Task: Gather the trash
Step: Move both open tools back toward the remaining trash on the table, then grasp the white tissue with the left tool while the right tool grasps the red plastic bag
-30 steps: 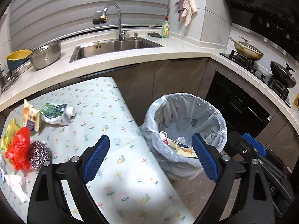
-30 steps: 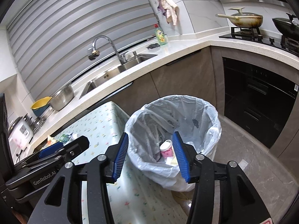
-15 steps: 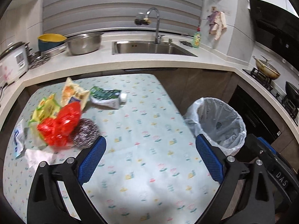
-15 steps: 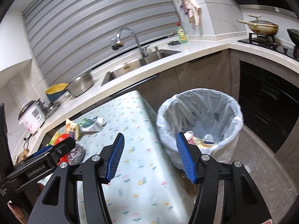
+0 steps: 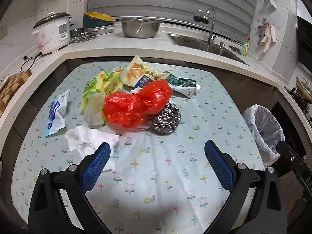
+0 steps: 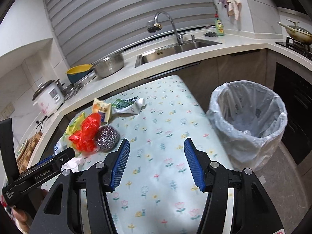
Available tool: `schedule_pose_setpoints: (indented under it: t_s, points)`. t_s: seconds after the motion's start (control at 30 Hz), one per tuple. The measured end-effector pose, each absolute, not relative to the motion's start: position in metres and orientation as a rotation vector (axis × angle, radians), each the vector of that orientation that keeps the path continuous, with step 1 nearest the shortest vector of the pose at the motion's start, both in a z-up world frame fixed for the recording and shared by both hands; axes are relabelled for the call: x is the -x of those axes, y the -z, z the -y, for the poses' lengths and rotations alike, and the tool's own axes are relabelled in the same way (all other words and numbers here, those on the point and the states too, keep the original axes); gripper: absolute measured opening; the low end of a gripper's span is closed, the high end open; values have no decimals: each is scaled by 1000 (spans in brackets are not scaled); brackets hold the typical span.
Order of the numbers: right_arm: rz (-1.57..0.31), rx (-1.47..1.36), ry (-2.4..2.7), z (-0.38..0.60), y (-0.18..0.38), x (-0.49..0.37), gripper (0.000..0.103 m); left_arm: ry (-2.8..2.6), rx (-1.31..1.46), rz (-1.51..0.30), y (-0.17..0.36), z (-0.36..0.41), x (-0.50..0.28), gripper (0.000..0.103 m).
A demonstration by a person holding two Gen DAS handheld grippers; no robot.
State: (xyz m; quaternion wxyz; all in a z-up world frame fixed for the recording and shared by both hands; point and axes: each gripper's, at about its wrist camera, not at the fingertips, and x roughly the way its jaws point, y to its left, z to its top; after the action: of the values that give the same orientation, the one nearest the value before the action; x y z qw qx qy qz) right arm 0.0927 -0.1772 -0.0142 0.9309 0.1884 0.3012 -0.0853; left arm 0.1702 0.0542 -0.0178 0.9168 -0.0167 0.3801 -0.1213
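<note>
Two grippers, both yours: the left gripper [image 5: 157,155] gapes wide and empty, the right gripper [image 6: 156,160] stands half-spread, holding nothing. One red bag [image 5: 134,105], one steel scourer [image 5: 164,118], one tissue [image 5: 87,140] and perhaps five wrappers [image 5: 136,73] lie heaped on the floral surface [image 5: 156,175]. One lined bin [image 6: 251,117] stands beside it, its contents hard to make out, in a kitchen.
</note>
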Motion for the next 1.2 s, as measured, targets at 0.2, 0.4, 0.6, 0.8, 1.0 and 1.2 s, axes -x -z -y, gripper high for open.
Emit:
schedule_pose_setpoints:
  t_s: [0.2, 0.4, 0.6, 0.8, 1.0, 1.2]
  points:
    - [-649, -351, 127, 145, 19, -114, 57, 184, 64, -805, 29, -95, -180, 93]
    - [-681, -325, 80, 115, 24, -139, 57, 121, 89, -848, 44, -126, -196, 93]
    - [-703, -310, 40, 96, 27, -167, 57, 89, 132, -891, 60, -148, -214, 93]
    - [-732, -307, 10, 80, 34, -199, 57, 65, 158, -921, 73, -159, -231, 93]
    - [-750, -318, -16, 68, 43, -233, 61, 56, 166, -959, 89, -163, -250, 93]
    - [-761, -332, -46, 56, 50, -270, 65, 65, 187, -996, 106, -164, -266, 93]
